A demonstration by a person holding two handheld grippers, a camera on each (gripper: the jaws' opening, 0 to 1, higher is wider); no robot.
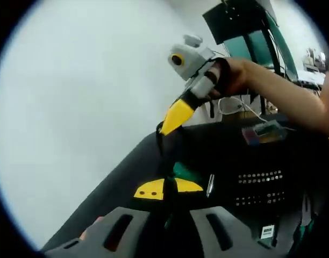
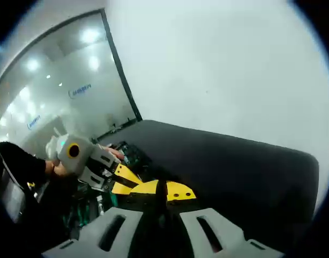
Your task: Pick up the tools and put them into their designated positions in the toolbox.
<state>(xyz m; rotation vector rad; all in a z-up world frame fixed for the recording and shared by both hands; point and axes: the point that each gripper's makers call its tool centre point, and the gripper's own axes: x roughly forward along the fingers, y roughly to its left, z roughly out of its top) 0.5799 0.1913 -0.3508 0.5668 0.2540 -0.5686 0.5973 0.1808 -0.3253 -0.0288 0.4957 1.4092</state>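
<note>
In the left gripper view, the left gripper (image 1: 169,189) rises from the bottom with its yellow-tipped jaws drawn together, closed on a thin dark upright tool (image 1: 165,161); what kind of tool it is cannot be told. Just behind the jaws lies the open toolbox (image 1: 261,183), a black tray on the dark desk (image 1: 116,183), with green-handled tools (image 1: 183,172) and rows of small bits (image 1: 259,176) in its slots. Farther off, a person's hand (image 1: 234,75) holds the right gripper (image 1: 172,119) tilted down, its yellow tip at the upper end of the thin tool.

In the right gripper view, the right gripper's jaws look closed. The left gripper (image 2: 124,174) comes in from the left over the toolbox (image 2: 124,153) near the desk's (image 2: 234,166) far left corner.
</note>
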